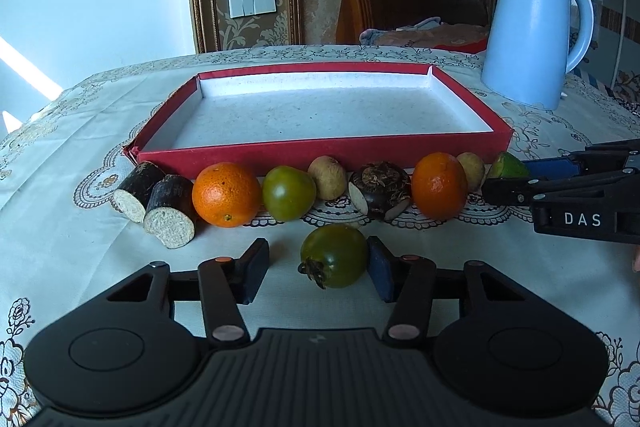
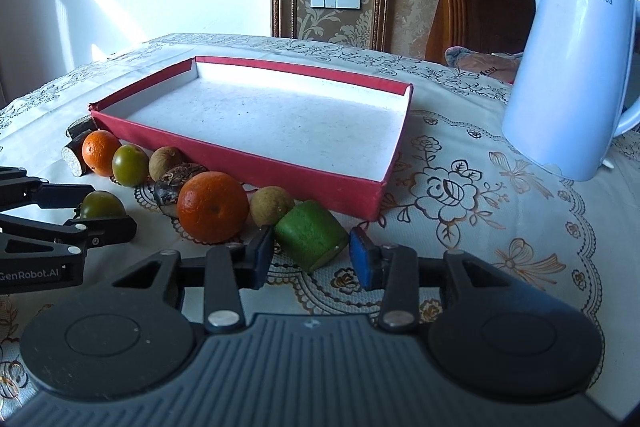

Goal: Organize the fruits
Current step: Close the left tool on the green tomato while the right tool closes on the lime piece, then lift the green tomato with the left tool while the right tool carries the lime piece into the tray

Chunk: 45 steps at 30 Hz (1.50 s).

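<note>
- Your left gripper (image 1: 318, 269) sits low centre in its own view. Its jaws are partly apart around a green tomato (image 1: 334, 255): the right pad touches the fruit, the left pad stands clear, so no clamp yet.
- Your right gripper (image 2: 314, 253) fills the lower centre of its view, jaws flanking a green cut piece (image 2: 312, 239). The left pad lies against it; whether the blue right pad presses or just misses it, you cannot tell.
- Judgement: each gripper is lined up on the nearest loose piece, set for a lift into the tray.
- Mid-frame in the left view, the remaining fruit lies in a row just before the tray wall: two dark cane pieces (image 1: 156, 201), an orange (image 1: 226, 195), a second green tomato (image 1: 289, 193), a brown round fruit (image 1: 328, 177), a dark bulb (image 1: 380, 191), another orange (image 1: 439, 185).
- Beyond, the red tray (image 1: 320, 151) holds nothing; judged, sorting has barely begun.
- The tablecloth (image 1: 60, 155) is pale with printed lace flowers.
- Upper right, a blue kettle (image 1: 534, 35); behind, patterned wallpaper and wall switches (image 1: 252, 2).
</note>
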{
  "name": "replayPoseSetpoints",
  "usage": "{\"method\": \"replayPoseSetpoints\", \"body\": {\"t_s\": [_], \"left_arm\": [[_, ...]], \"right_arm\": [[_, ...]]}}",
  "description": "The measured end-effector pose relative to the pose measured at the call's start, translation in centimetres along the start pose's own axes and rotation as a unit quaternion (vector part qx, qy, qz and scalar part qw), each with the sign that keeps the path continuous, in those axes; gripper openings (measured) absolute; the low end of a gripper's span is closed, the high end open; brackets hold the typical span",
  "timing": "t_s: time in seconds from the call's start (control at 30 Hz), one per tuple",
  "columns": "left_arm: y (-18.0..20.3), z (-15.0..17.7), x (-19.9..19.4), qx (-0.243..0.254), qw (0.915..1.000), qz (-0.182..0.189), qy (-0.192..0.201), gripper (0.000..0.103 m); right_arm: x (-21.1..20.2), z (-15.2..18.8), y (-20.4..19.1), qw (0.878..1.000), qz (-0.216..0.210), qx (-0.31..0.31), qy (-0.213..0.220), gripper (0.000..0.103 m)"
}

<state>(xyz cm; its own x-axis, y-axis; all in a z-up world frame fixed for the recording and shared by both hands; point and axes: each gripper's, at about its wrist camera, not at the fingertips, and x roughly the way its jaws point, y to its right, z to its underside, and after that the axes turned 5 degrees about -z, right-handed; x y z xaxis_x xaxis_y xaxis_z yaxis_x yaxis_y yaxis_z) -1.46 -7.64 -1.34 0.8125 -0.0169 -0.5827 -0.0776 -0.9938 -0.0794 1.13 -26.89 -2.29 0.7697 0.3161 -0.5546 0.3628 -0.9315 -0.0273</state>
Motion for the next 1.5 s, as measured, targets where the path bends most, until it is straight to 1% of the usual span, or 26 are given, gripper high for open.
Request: {"method": "replayPoseSetpoints", "body": {"t_s": [0.07,0.2,0.43,0.53,0.73,0.9,1.1,1.2,1.33,1.5], "left_arm": [[0.0,0.0,0.0,0.0,1.0,-0.001,0.001,0.045],[-0.1,0.0,0.0,-0.002,1.0,0.001,0.001,0.045],[-0.2,0.1,-0.1,-0.003,1.0,0.003,0.003,0.039],[-0.3,0.1,-0.2,-0.005,1.0,0.004,0.004,0.033],[-0.7,0.1,-0.3,-0.016,0.9998,0.006,0.007,0.033],[-1.3,0.3,-1.0,-0.035,0.9989,0.015,0.027,0.033],[-1.9,0.4,-1.9,-0.053,0.9968,0.019,0.056,0.033],[-2.1,0.4,-2.2,-0.059,0.9958,0.02,0.066,0.033],[-2.8,0.6,-2.8,-0.067,0.9948,0.025,0.072,0.033],[-4.1,1.0,-3.3,-0.078,0.9942,0.019,0.072,0.033]], "right_arm": [[-0.2,0.1,-0.1,1.0,0.003,0.004,0.002,0.039],[-0.3,0.3,-0.2,1.0,0.007,0.008,0.004,0.039],[-0.1,0.4,-0.7,1.0,0.017,-0.005,0.004,0.039],[-0.1,0.5,-0.9,1.0,0.021,-0.009,0.003,0.039],[-0.4,0.6,-1.1,1.0,0.027,-0.005,0.007,0.038],[-1.2,0.9,-1.0,0.999,0.03,0.004,0.015,0.038],[-2.3,1.3,-1.4,0.999,0.02,0.012,0.026,0.038],[-2.8,1.4,-1.7,0.999,0.007,0.027,0.032,0.038],[-3.1,1.6,-2.4,0.999,-0.01,0.031,0.031,0.038],[-3.3,1.8,-2.8,0.999,-0.024,0.035,0.031,0.038]]}}
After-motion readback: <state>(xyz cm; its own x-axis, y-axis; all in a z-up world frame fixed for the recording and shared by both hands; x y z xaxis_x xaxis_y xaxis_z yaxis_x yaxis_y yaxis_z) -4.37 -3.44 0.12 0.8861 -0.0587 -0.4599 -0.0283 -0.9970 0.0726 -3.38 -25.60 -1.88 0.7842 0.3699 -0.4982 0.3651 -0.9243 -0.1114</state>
